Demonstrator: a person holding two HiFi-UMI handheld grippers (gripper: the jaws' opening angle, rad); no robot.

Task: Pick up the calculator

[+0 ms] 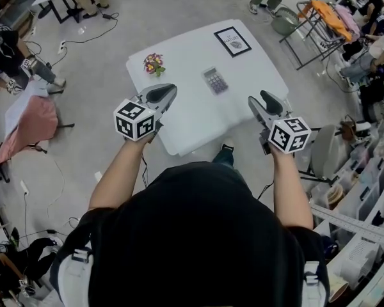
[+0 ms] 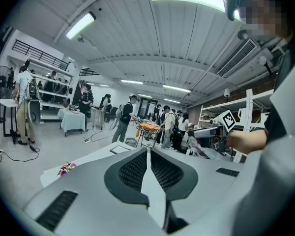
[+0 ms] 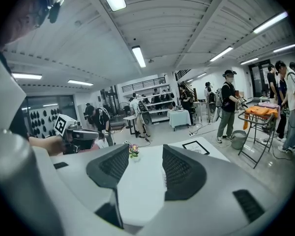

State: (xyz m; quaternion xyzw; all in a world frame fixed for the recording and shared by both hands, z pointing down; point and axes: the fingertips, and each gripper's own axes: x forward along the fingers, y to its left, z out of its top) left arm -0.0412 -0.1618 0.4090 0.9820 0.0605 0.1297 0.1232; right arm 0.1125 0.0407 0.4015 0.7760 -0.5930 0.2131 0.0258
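Note:
A small grey calculator [image 1: 215, 80] lies flat near the middle of the white table [image 1: 192, 117]. Both grippers are held up in the air over the table's near edge, short of the calculator. My left gripper [image 1: 168, 89] is to the calculator's near left, and its jaws meet at the tips [image 2: 148, 150] with nothing between them. My right gripper [image 1: 259, 99] is to its near right and stands open [image 3: 145, 154], with a wide empty gap. Neither gripper view shows the calculator clearly.
A small bunch of flowers [image 1: 154, 63] stands at the table's left corner, and a black-framed picture [image 1: 232, 41] lies at its far end. Around the table are several people, a metal cart with orange cloth [image 1: 323, 15], floor cables and shelving at the right.

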